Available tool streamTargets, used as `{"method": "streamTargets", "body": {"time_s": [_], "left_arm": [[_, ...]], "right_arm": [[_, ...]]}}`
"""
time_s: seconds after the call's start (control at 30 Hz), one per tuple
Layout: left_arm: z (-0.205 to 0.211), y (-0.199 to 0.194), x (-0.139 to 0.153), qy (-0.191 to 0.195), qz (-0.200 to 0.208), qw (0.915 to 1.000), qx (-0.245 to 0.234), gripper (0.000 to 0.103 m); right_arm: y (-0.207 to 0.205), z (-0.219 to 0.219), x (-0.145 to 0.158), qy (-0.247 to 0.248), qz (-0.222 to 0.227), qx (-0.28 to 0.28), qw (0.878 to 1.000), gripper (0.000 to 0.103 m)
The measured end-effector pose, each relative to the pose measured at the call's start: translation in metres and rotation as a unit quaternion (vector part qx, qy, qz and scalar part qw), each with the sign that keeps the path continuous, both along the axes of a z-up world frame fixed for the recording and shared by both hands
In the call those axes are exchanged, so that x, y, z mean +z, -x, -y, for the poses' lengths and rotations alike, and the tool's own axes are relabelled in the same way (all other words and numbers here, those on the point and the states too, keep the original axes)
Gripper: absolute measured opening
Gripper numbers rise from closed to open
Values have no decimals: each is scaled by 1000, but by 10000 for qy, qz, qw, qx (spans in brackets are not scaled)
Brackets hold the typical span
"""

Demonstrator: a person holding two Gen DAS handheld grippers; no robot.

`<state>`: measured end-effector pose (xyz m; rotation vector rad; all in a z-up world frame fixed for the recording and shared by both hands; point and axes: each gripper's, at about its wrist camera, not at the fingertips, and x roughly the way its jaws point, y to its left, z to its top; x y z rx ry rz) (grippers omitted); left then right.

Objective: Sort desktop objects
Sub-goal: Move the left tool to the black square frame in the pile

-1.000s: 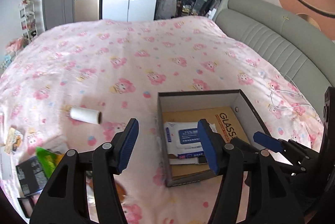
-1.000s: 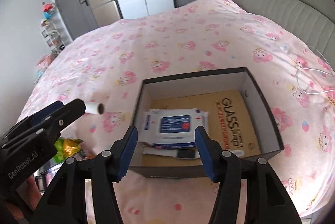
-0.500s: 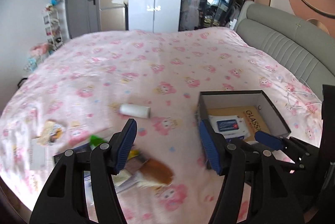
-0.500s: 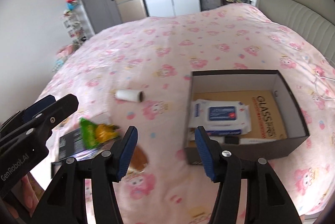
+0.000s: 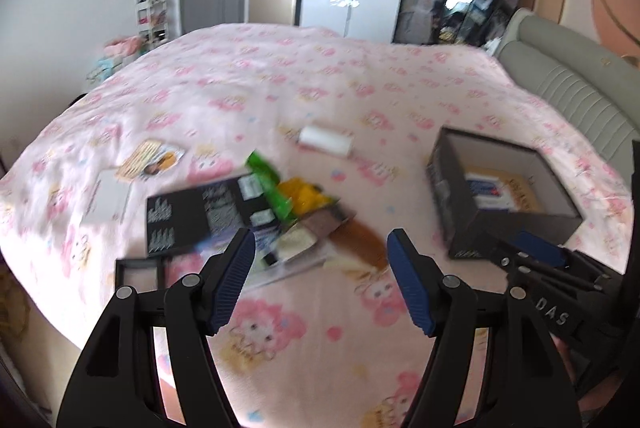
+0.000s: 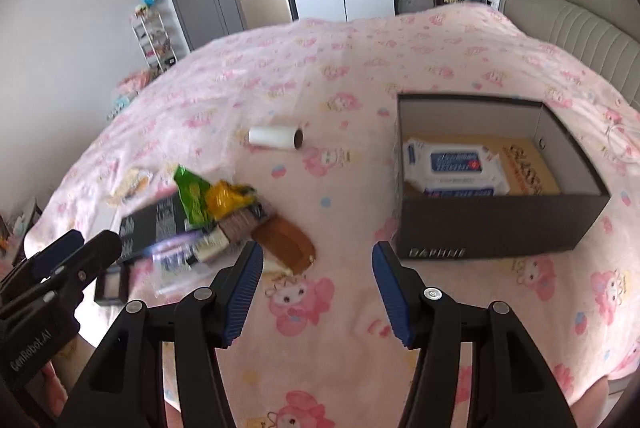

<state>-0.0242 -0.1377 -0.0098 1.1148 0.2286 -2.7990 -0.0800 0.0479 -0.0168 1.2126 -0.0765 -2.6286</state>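
Your left gripper (image 5: 320, 264) and right gripper (image 6: 316, 268) both gape wide, holding nothing, above the bedspread (image 6: 340, 340). The pile (image 6: 208, 224) ahead is motion-blurred; only a green packet (image 6: 191, 194) and a brown thing (image 6: 286, 246) read clearly. The roll (image 6: 275, 139) lies apart. The box (image 6: 492, 224) wall hides part of the wipes (image 6: 452, 164).
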Motion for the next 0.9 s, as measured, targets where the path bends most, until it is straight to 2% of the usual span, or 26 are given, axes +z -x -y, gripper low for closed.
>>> {"method": "streamTargets", "body": {"time_s": [0.2,0.3,0.4,0.47,0.57,0.7,0.83,0.9], "left_arm": [[37,1,-22,-122,237,9990,353,68],[56,1,-32,-193,355,9978,533,68],[75,2,-42,-263,473,9960,713,68],[88,2,-49,-310,552,9945,833,68],[109,2,-59,-363,648,9920,1023,68],[151,-8,-70,-483,617,9863,1450,64],[183,-15,-92,-507,876,9789,1774,56],[196,-17,-104,-519,1001,9748,1927,56]], "right_arm": [[-3,17,-25,-56,204,204,9996,53],[-1,34,-32,37,376,536,9978,53],[8,63,-34,96,525,1057,9930,53],[11,88,-31,-114,347,1303,9908,53],[17,119,-37,-169,339,1559,9870,53],[19,156,-58,-174,524,1936,9795,53],[14,193,-78,-174,749,2265,9710,53],[10,209,-86,-183,867,2403,9667,53]]}}
